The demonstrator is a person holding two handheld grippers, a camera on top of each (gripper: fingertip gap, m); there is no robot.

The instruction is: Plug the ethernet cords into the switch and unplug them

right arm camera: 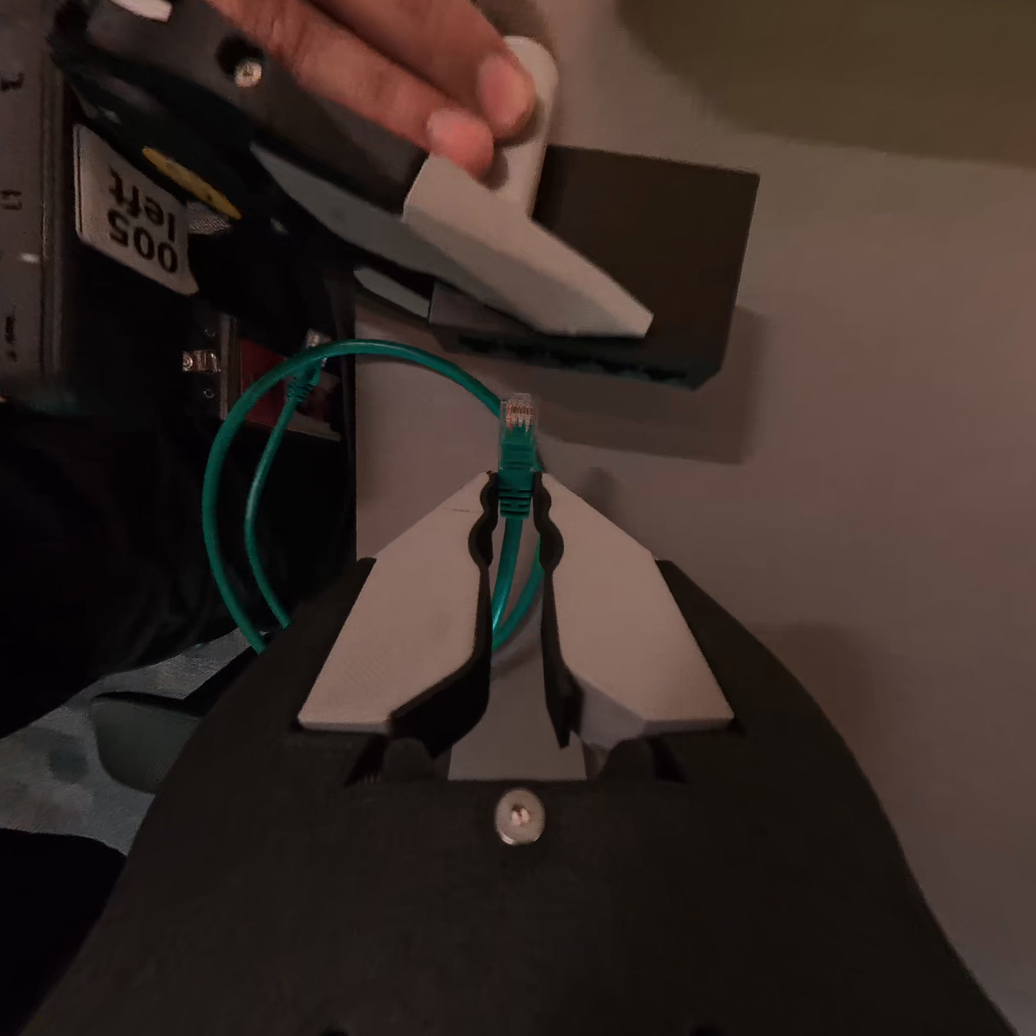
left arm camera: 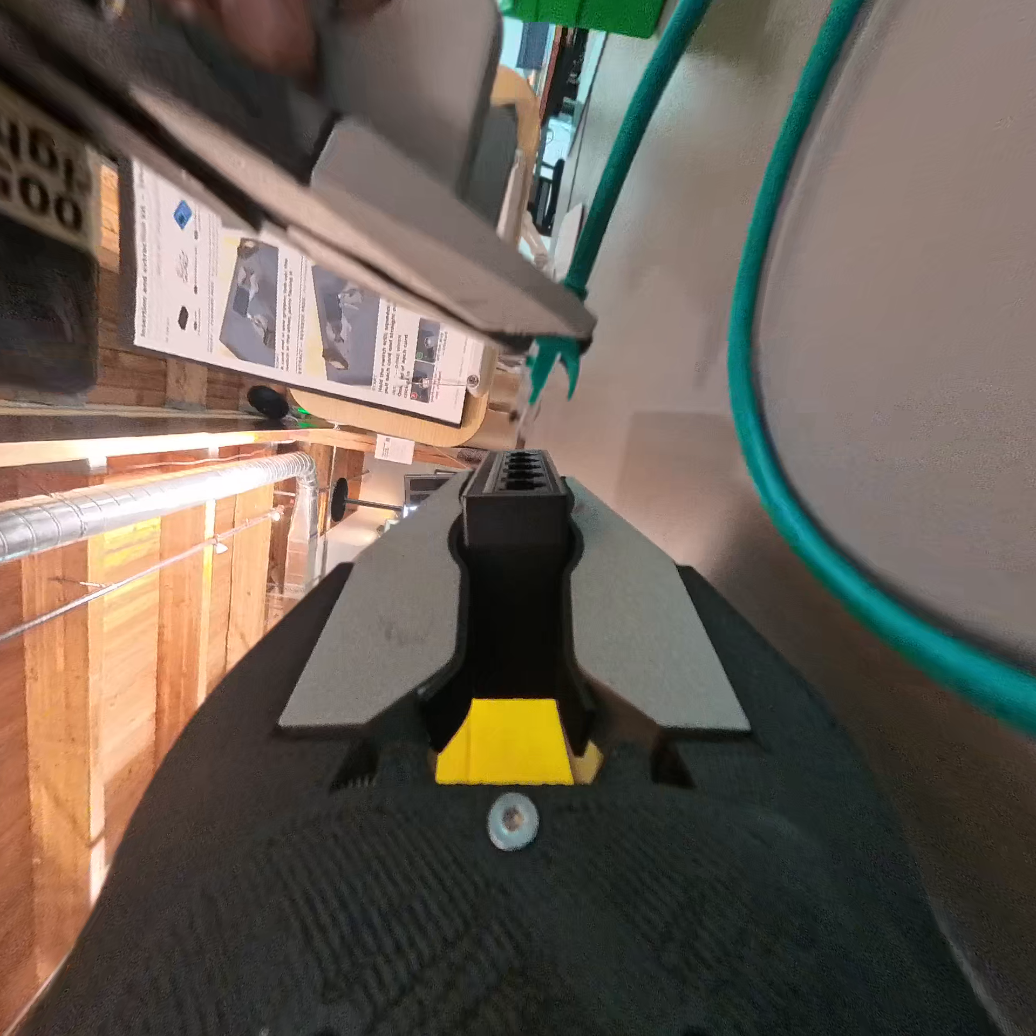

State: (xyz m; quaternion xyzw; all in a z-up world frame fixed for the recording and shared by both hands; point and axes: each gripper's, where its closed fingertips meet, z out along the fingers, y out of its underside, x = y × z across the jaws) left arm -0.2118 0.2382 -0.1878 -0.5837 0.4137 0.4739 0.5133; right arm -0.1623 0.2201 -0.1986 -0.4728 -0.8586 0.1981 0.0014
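Here, in the left wrist view, the left gripper (left arm camera: pixel 518 504) is clamping a small black plastic network switch (left arm camera: pixel 516 499) between its grey fingers, the row of ports facing away from the camera and all looking empty. Beyond and above it, the right gripper (left arm camera: pixel 566 336) is carrying a green ethernet cord (left arm camera: pixel 751 426) that is looping off to the right.

In the right wrist view, the right gripper (right arm camera: pixel 516 482) is pinching the green boot of the cord's clear-tipped plug (right arm camera: pixel 517 431), which is pointing at the switch (right arm camera: pixel 644 269) just ahead but not touching it. Judging by this, no insertion is yet made; plugging and unplugging remain.
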